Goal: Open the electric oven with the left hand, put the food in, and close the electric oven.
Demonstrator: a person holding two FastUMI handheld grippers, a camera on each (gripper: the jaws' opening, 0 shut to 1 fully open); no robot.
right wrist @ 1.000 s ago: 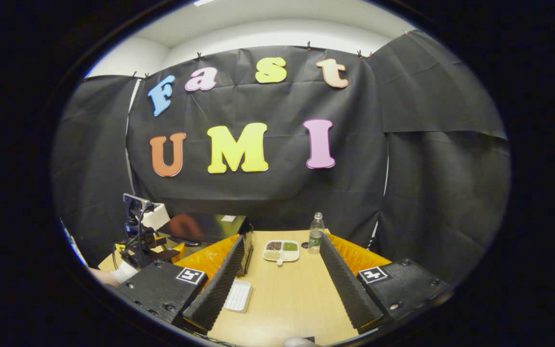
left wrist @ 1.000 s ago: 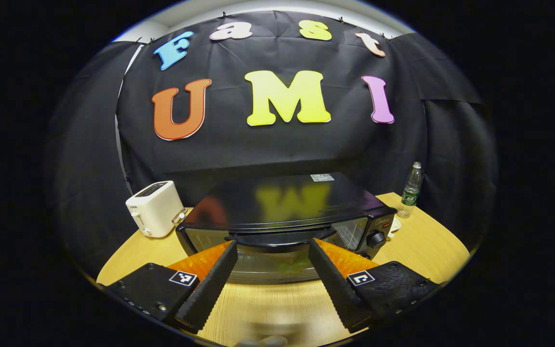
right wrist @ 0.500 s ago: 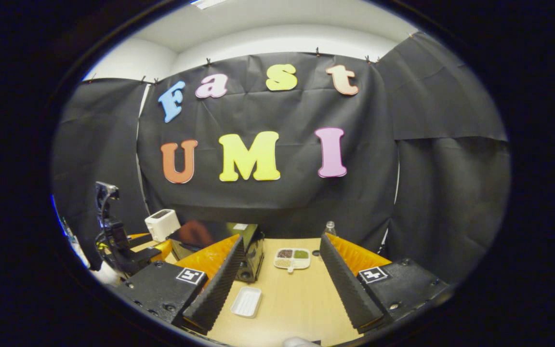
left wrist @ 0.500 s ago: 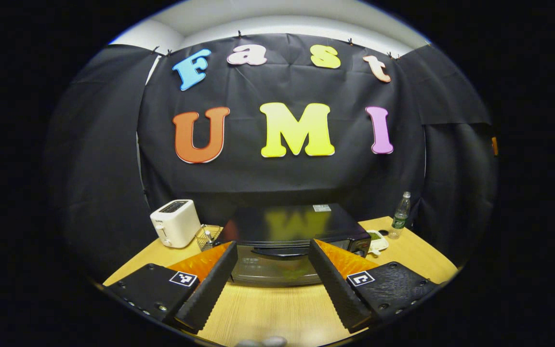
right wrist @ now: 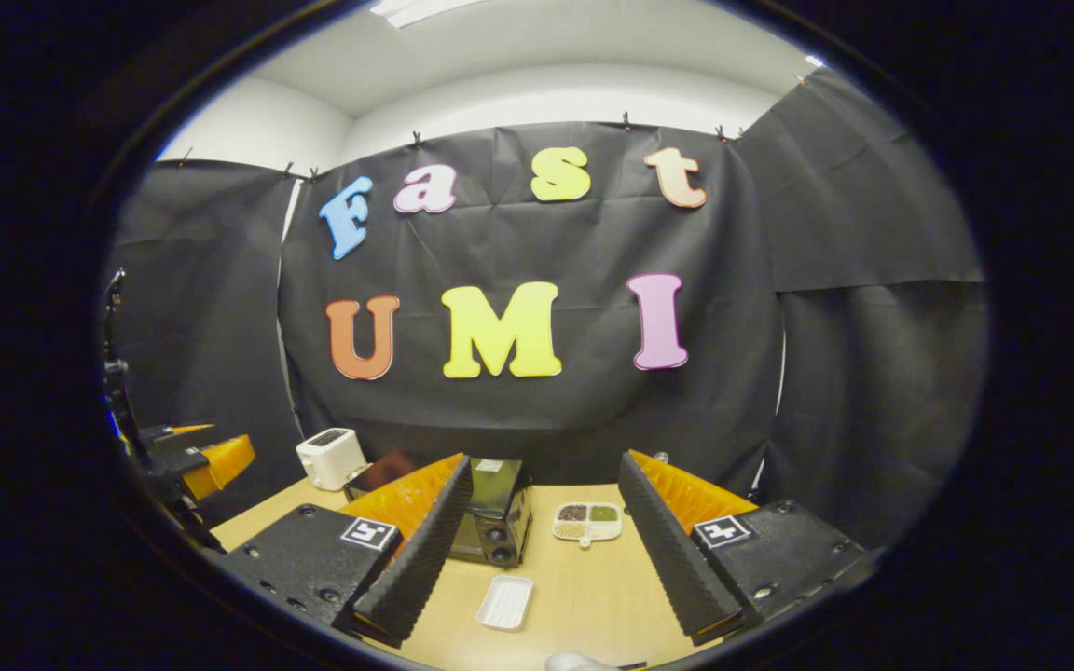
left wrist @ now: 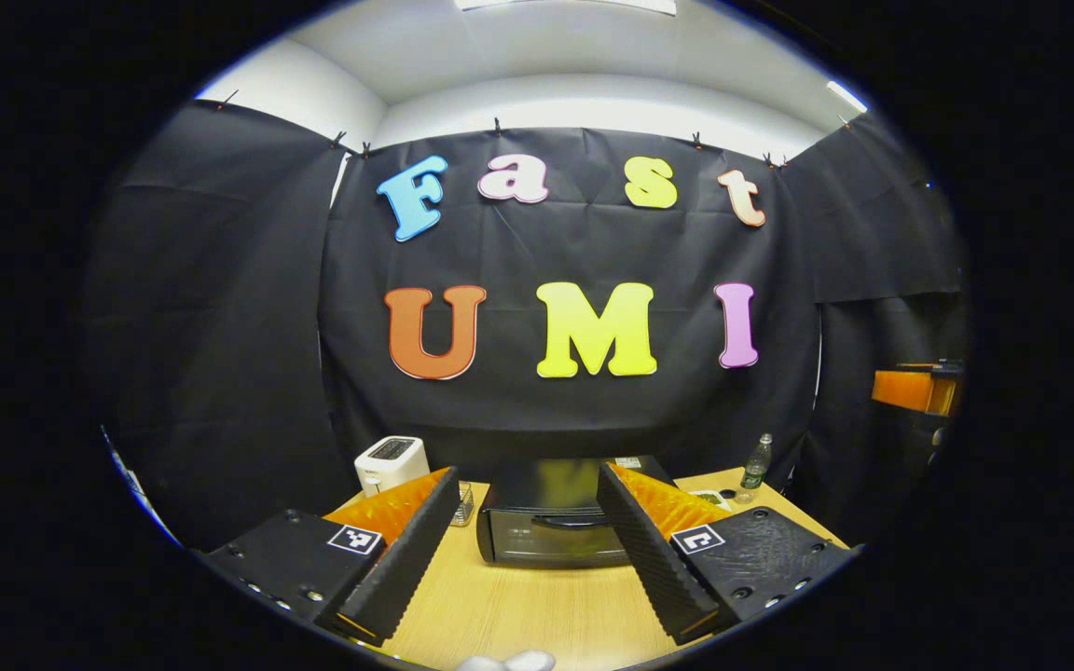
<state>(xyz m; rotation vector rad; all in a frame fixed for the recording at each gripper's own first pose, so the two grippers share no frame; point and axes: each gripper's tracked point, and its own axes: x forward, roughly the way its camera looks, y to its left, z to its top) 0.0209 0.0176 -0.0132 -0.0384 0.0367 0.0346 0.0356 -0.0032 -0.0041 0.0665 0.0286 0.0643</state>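
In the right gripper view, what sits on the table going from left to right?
Toaster → oven → small white tray → divided dish of food.

My own left finger (right wrist: pixel 416 550) hides most of the oven (right wrist: pixel 498 513) in the right gripper view. The compartment dish (right wrist: pixel 587 522) near the tabletop's far edge holds contents too small to identify.
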